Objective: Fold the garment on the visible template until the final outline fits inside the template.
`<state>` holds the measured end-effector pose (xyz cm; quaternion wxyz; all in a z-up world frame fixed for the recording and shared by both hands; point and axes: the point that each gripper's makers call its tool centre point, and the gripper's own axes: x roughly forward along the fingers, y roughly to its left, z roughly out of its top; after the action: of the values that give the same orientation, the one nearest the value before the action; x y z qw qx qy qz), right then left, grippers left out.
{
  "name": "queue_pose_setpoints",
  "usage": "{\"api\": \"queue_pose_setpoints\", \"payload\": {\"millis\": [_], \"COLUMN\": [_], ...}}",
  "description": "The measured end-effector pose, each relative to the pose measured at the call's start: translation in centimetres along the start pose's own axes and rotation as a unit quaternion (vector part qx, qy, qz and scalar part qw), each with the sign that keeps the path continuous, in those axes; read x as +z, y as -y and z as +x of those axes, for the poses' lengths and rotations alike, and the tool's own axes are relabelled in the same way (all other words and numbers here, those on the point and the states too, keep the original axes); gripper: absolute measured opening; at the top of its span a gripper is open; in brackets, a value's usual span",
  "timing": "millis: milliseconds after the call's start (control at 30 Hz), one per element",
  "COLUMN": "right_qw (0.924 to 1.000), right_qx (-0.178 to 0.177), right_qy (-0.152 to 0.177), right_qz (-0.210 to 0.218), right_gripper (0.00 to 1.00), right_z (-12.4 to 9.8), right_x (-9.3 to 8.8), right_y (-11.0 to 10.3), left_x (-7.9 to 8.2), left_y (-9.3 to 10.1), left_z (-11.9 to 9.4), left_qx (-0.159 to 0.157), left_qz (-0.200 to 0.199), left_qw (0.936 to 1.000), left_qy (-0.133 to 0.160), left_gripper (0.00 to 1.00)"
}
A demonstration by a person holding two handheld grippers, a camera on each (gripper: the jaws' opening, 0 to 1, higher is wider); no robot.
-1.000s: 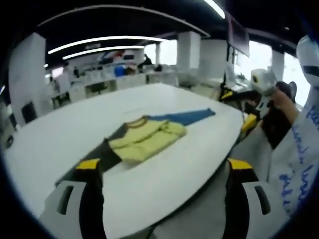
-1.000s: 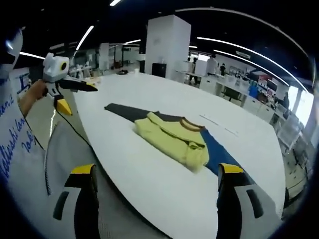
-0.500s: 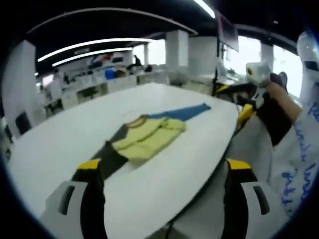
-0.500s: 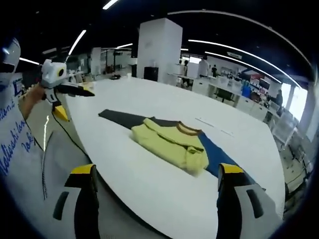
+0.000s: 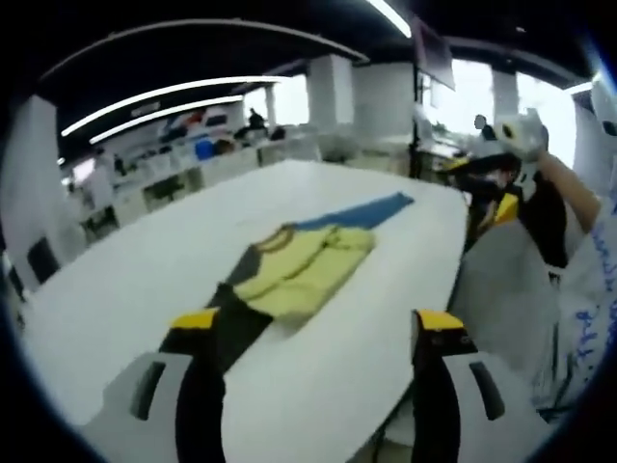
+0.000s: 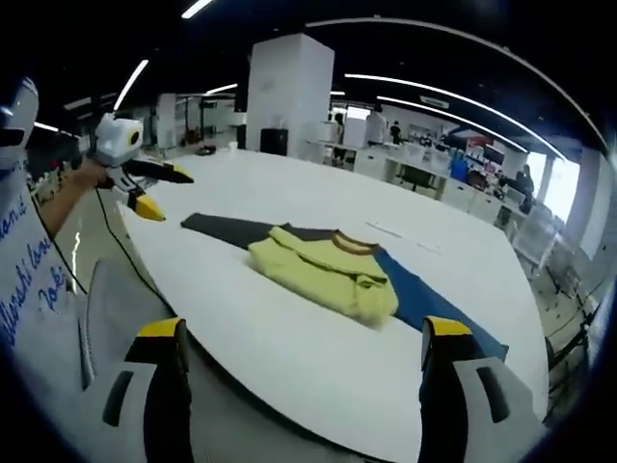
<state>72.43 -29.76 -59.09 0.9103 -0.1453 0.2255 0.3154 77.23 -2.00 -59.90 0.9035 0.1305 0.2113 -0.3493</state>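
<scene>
While both tongs hang off the near edge of the bench, neither one has anything in it. The left tongs (image 5: pixel 318 338) have their jaws spread wide, yellow tips up, nothing between them but bench surface. Same deal with the right tongs (image 6: pixel 301 342): jaws well apart, gripping nothing. You can also spot each pair from the other camera, held up in a hand off the side of the bench; those look like the jaws sit close together there, but from the own-camera views they read as wide open.

The garment (image 6: pixel 323 278) is a yellow top with a brownish collar, folded into a compact bundle. It lies near the middle of the white bench (image 6: pixel 289 357), a bit toward the near edge. In the left gripper view it's the same yellow bundle (image 5: pixel 299 272), straight ahead of the jaws.

Under it is the template (image 6: pixel 424 301), a long flat strip, dark grey on one end and blue on the other, running roughly along the near edge. The garment sits on its middle, and both ends of the strip stick out past the fabric. Whether the yellow edges fit inside the strip's width, can't tell.

A person's white sleeve with blue writing (image 6: pixel 29 280) shows beside the bench. Behind is an open office with desks and a big white pillar (image 6: pixel 289 96).
</scene>
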Motion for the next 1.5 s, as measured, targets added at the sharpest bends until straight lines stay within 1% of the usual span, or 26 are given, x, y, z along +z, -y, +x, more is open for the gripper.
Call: {"api": "queue_pose_setpoints", "payload": {"millis": [67,133,167,267,333,367,433,467,533,600,633,667,700,767,800,833,900,933,967,1033,1133,1200,1233,1300,1367,1500], "right_qw": [0.9999,0.9999,0.9999,1.0000,0.9999,0.9999,0.9999,0.9999,0.9999,0.9998,0.9998,0.9998,0.9998,0.9998,0.9999,0.9999,0.9999,0.9999,0.9998,0.9998,0.9997,0.9997,0.9996,0.9996,0.9996,0.9993], "right_qx": [0.000,-0.001,-0.001,0.004,0.005,0.005,0.007,0.010,0.014,0.019,0.019,0.018,0.016,0.014,0.013,0.012,0.008,0.007,0.005,0.004,0.005,0.005,0.007,0.011,0.016,0.027], "right_qy": [-0.011,-0.014,-0.012,-0.005,-0.003,-0.002,0.000,0.001,0.001,-0.002,-0.004,-0.008,-0.009,-0.009,-0.009,-0.010,-0.014,-0.015,-0.016,-0.017,-0.022,-0.024,-0.026,-0.025,-0.022,-0.027], "right_qz": [-0.002,-0.004,-0.005,-0.008,-0.010,-0.010,-0.008,-0.006,-0.004,-0.006,-0.007,-0.008,-0.008,-0.004,0.000,0.002,0.005,0.005,0.008,0.010,0.006,0.003,0.002,0.002,0.006,0.005], "right_gripper": [1.00,1.00,1.00,1.00,1.00,1.00,1.00,1.00,1.00,1.00,1.00,1.00,1.00,1.00,1.00,1.00,1.00,1.00,1.00,1.00,1.00,1.00,1.00,1.00,1.00,1.00], "right_z": [-0.1,-0.1,-0.1,0.0,0.4,0.6,1.0,1.3,1.8,2.2,2.3,2.4,2.4,2.4,2.4,2.4,2.4,2.4,2.4,2.5,2.8,2.9,3.1,3.2,3.5,4.1], "right_x": [-0.5,-0.6,-0.6,-0.2,0.2,0.3,0.5,0.6,0.6,0.6,0.5,0.4,0.3,0.1,0.0,-0.1,-0.4,-0.5,-0.6,-0.8,-0.9,-1.0,-1.0,-0.8,-0.6,-0.6], "right_y": [0.0,0.2,0.2,0.4,0.7,0.9,1.1,1.2,1.2,1.2,1.3,1.5,1.6,1.9,2.1,2.2,2.5,2.7,2.9,3.1,3.4,3.6,3.7,3.6,3.5,3.3], "left_x": [-0.2,0.0,0.2,0.8,1.0,1.1,1.7,1.8,1.8,1.5,1.1,0.8,0.7,0.3,0.0,-0.2,-1.1,-1.5,-1.8,-2.0,-2.5,-2.9,-3.2,-3.5,-4.1,-5.2], "left_y": [-0.6,-1.0,-1.3,-2.0,-2.7,-2.9,-3.4,-3.7,-4.7,-5.7,-6.0,-6.7,-7.2,-7.8,-8.2,-8.4,-9.0,-9.1,-9.1,-9.1,-9.2,-9.5,-9.8,-10.1,-10.5,-11.6], "left_z": [0.6,0.9,1.1,1.4,1.8,2.1,2.9,3.3,4.3,5.5,6.0,6.7,7.2,8.4,9.1,9.5,10.5,10.9,11.5,12.5,13.7,14.6,15.3,15.9,16.6,17.5], "left_qx": [0.001,0.003,0.002,0.009,0.013,0.010,0.003,0.002,0.005,0.011,0.011,0.019,0.022,0.016,0.014,0.015,0.025,0.024,0.019,0.008,0.003,0.006,0.011,0.012,0.011,0.017], "left_qz": [0.015,0.019,0.020,0.027,0.020,0.006,-0.007,-0.012,-0.020,-0.019,-0.015,-0.009,-0.010,-0.023,-0.033,-0.035,-0.026,-0.027,-0.034,-0.043,-0.061,-0.066,-0.077,-0.088,-0.098,-0.120], "left_qw": [0.9999,0.9998,0.9998,0.9996,0.9997,0.9999,0.9998,0.9997,0.9996,0.9997,0.9998,0.9997,0.9996,0.9995,0.9992,0.9991,0.9985,0.9981,0.9975,0.9974,0.9962,0.9959,0.9950,0.9941,0.9926,0.9894], "left_qy": [-0.006,-0.004,-0.004,0.002,0.001,0.002,0.018,0.021,0.019,0.008,-0.005,-0.011,-0.011,-0.015,-0.017,-0.022,-0.042,-0.051,-0.059,-0.057,-0.062,-0.061,-0.063,-0.062,-0.070,-0.080], "left_gripper": [0.70,0.67,0.63,0.58,0.53,0.51,0.51,0.49,0.45,0.39,0.38,0.39,0.40,0.37,0.35,0.32,0.25,0.22,0.22,0.23,0.20,0.19,0.19,0.18,0.17,0.18]}}
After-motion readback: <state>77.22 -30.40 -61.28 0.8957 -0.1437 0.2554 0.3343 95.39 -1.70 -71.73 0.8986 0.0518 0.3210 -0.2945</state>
